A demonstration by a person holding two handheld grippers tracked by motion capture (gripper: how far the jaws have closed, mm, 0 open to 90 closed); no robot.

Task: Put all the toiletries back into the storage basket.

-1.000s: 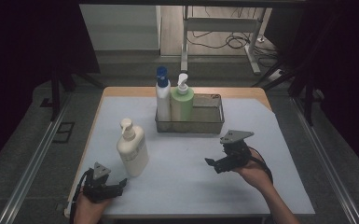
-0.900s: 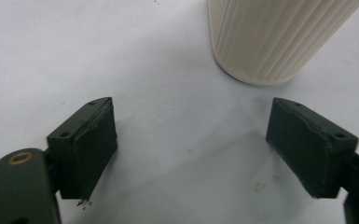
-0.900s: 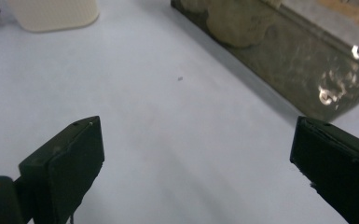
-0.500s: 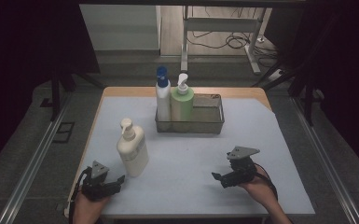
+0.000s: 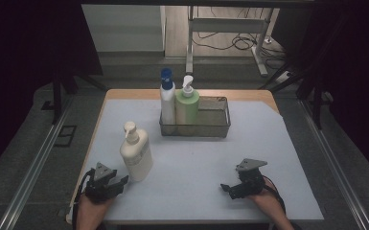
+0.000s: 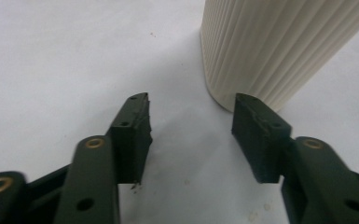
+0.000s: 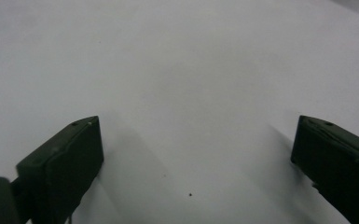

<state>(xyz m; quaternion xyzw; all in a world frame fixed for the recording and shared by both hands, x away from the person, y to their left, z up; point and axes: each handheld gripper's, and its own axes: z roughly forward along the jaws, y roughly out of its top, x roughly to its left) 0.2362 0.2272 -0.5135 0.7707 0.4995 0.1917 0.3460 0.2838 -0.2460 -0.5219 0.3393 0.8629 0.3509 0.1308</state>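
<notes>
My fingers are matte black with little brass-coloured rivets, and each gripper wears a grey plate on top. The pump bottle next to my left one is cream all over, with fine vertical ribbing up close. Table has a pale grey-white sheet over it, light wood edge peeking out at the back. In the dark wire basket there's a white bottle with a blue cap and a light green bottle with a white pump.
</notes>
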